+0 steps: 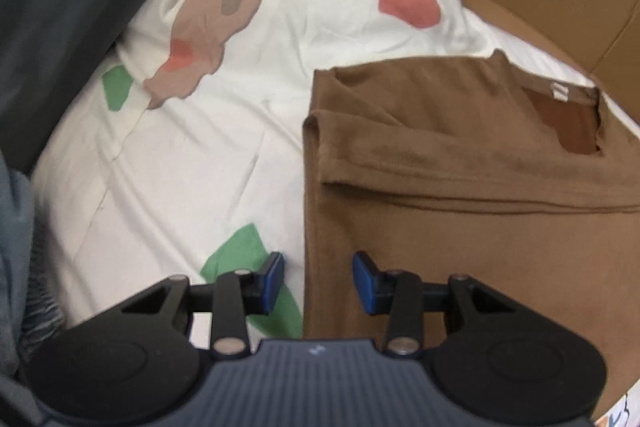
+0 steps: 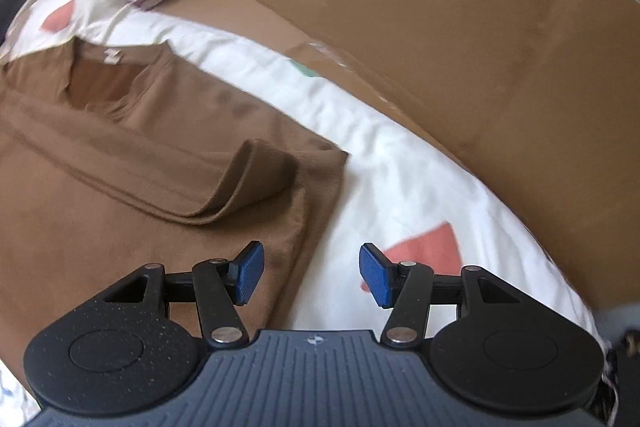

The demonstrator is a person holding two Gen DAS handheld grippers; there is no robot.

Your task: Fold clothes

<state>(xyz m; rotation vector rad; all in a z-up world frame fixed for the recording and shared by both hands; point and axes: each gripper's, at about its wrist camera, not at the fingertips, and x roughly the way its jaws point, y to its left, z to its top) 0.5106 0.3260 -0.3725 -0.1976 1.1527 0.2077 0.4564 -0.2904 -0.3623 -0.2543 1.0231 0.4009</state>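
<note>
A brown short-sleeved cotton shirt (image 1: 460,187) lies partly folded on a white bedsheet printed with coloured patches (image 1: 200,155), filling the right half of the left wrist frame (collar label toward upper right). The left gripper (image 1: 318,283) hovers over its edge, jaws apart, empty. The right gripper (image 2: 312,273) likewise stands spread, holding nothing, beside a tall cardboard panel (image 2: 460,27).
</note>
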